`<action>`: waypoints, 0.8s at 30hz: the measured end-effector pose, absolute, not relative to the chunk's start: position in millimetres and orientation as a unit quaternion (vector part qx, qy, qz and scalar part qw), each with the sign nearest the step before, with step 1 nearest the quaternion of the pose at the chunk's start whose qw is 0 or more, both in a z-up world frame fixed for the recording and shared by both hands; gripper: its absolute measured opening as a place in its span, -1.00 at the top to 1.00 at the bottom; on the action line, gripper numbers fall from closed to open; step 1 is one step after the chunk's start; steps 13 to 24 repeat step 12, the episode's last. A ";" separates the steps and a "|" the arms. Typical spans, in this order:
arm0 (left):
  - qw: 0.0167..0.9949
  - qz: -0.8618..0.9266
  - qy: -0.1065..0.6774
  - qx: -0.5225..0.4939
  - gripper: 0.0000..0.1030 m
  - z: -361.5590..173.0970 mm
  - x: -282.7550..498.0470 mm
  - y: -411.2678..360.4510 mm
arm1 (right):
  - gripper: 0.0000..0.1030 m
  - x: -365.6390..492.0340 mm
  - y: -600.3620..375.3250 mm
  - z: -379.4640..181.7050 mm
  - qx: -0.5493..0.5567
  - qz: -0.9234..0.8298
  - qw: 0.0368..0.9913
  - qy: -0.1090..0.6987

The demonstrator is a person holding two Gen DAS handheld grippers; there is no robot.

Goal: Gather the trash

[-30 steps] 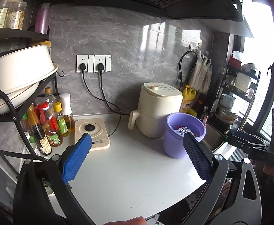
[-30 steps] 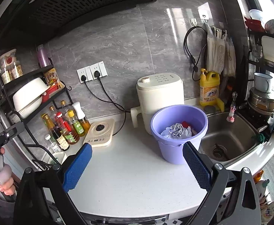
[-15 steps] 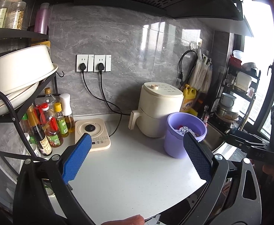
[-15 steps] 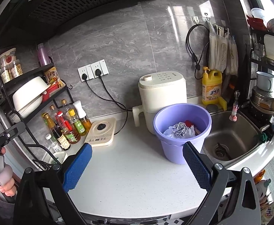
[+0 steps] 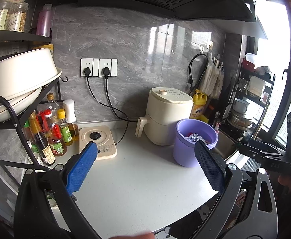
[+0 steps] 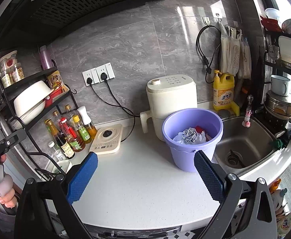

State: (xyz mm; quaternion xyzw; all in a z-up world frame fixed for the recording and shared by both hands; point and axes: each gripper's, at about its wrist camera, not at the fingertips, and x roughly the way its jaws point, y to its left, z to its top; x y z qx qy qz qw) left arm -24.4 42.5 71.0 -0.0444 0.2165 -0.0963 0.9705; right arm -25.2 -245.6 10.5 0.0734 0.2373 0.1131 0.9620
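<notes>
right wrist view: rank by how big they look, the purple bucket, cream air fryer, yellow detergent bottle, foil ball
1. purple bucket and cream air fryer: look about alike, and the bucket stands nearer the camera, so I won't rank them.
2. yellow detergent bottle
3. foil ball, lying inside the bucket
</notes>
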 end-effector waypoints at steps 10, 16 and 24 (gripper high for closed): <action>0.967 -0.107 0.222 -0.058 -0.88 63.3 -23.9 44.8 | -0.85 -28.2 -241.5 7.5 0.063 0.107 0.960 0.251; 0.966 -0.113 0.222 -0.066 -0.88 59.3 -17.7 44.2 | -0.85 -33.8 -240.8 11.1 0.053 0.101 0.961 0.251; 0.966 -0.113 0.222 -0.066 -0.88 59.3 -17.7 44.2 | -0.85 -33.8 -240.8 11.1 0.053 0.101 0.961 0.251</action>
